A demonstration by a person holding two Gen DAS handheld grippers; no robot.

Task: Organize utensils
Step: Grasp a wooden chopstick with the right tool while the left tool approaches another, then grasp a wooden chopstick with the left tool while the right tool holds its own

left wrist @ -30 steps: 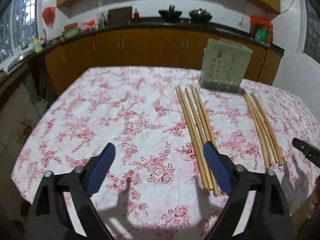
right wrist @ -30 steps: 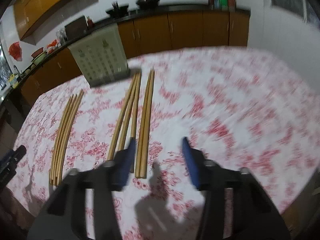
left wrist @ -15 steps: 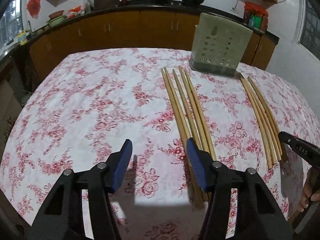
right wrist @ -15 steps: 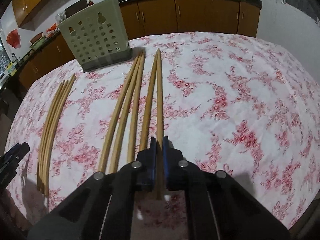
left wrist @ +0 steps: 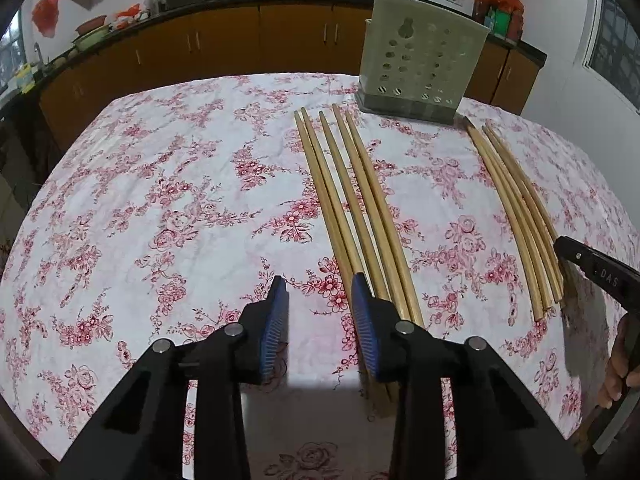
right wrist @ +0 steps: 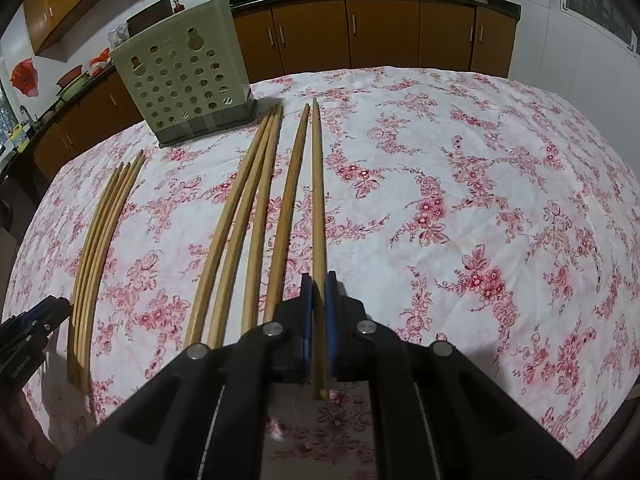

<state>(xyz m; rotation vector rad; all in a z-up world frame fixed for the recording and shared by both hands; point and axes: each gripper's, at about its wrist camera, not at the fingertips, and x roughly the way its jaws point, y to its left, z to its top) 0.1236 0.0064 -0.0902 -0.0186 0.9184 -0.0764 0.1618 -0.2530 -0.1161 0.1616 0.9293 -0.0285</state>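
Note:
Wooden chopsticks lie in bundles on the flowered tablecloth. In the left wrist view one bundle (left wrist: 360, 200) runs toward my left gripper (left wrist: 318, 290), whose jaws are closing. Only cloth shows between its blue pads (left wrist: 276, 320), and the bundle's leftmost sticks pass behind the right finger. A thinner bundle (left wrist: 516, 216) lies further right. In the right wrist view my right gripper (right wrist: 318, 280) is shut on the rightmost chopstick (right wrist: 318, 200) of another bundle (right wrist: 248, 220). The perforated green utensil holder (left wrist: 420, 64) (right wrist: 184, 80) stands upright at the back.
The thin bundle (right wrist: 100, 240) lies left of the right gripper, with the left gripper's body (right wrist: 28, 336) beyond it. The right gripper's body (left wrist: 592, 268) and a hand (left wrist: 618, 368) show at the left view's right edge. Brown cabinets (left wrist: 224, 48) stand behind the table (left wrist: 160, 200).
The left gripper sank toward the near ends of the chopsticks while its jaws narrowed. The right gripper closed on the rightmost chopstick and has since held still.

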